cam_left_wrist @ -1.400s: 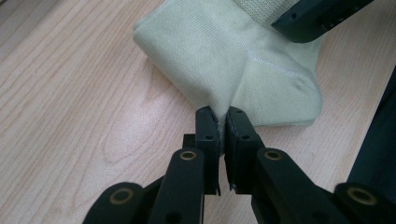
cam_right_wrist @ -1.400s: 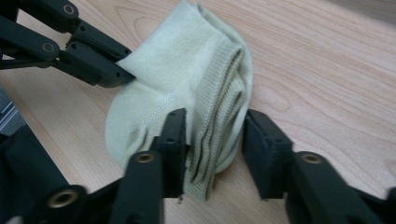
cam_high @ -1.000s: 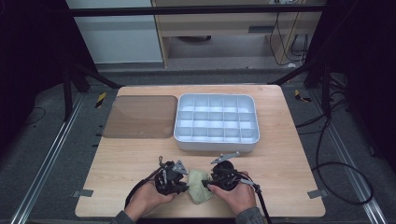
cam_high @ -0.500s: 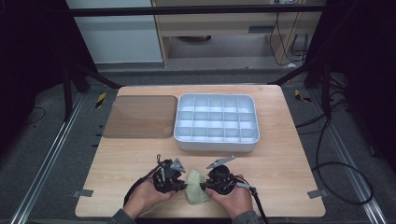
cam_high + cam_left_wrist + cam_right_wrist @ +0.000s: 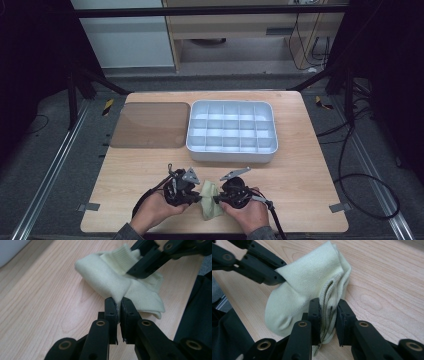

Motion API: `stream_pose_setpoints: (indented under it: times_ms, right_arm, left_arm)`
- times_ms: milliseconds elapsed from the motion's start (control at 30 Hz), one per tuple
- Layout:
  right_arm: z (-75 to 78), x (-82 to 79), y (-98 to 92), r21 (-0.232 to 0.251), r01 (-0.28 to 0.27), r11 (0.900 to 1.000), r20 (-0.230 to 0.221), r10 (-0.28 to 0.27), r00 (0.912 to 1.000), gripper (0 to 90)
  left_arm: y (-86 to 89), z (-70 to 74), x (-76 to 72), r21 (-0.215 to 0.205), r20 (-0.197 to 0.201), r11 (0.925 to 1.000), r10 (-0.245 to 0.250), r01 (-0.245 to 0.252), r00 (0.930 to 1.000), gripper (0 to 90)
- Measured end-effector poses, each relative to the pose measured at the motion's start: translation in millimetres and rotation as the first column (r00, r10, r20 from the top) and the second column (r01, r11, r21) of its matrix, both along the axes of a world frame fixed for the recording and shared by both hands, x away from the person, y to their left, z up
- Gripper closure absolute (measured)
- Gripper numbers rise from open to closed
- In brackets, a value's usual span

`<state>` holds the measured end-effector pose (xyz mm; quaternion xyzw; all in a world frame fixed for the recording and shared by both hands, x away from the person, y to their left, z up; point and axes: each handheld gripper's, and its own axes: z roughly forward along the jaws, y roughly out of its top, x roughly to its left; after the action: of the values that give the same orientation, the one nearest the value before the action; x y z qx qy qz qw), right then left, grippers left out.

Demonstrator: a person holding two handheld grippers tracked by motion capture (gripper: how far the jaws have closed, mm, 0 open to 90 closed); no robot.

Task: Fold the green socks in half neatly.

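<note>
At the bench's (image 5: pixel 310 200) six-o'clock edge the left gripper (image 5: pixel 192 195) pinches the pale sock (image 5: pixel 210 199) tight while the right gripper (image 5: pixel 218 199), fingers just closing, clamps its cuff; bare wood flanks both, the compartment tray (image 5: pixel 231 152) at twelve.

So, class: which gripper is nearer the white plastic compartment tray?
Right, marginally. The right gripper sits below the white plastic compartment tray's front rim; the left gripper sits below its left corner.
</note>
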<state>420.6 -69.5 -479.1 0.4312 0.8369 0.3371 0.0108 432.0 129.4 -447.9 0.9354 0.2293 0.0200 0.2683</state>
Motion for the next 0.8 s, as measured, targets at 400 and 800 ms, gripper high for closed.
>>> stream_pose_setpoints:
  times_ms: [400, 800]
  right_arm:
    - [-2.4, 0.6, -3.9, 0.022, 0.012, 1.000, -0.007, -0.012, 0.9999, 76.6]
    - [-3.5, -0.2, -9.4, 0.028, 0.027, 0.999, -0.002, -0.027, 0.9996, 70.4]
  left_arm:
    - [-22.8, 8.3, -12.9, -0.022, 0.034, 0.9955, -0.092, 0.092, 0.9952, 84.4]
    - [-28.6, 1.7, -14.9, -0.004, 0.019, 0.9927, -0.121, 0.121, 0.9925, 84.4]
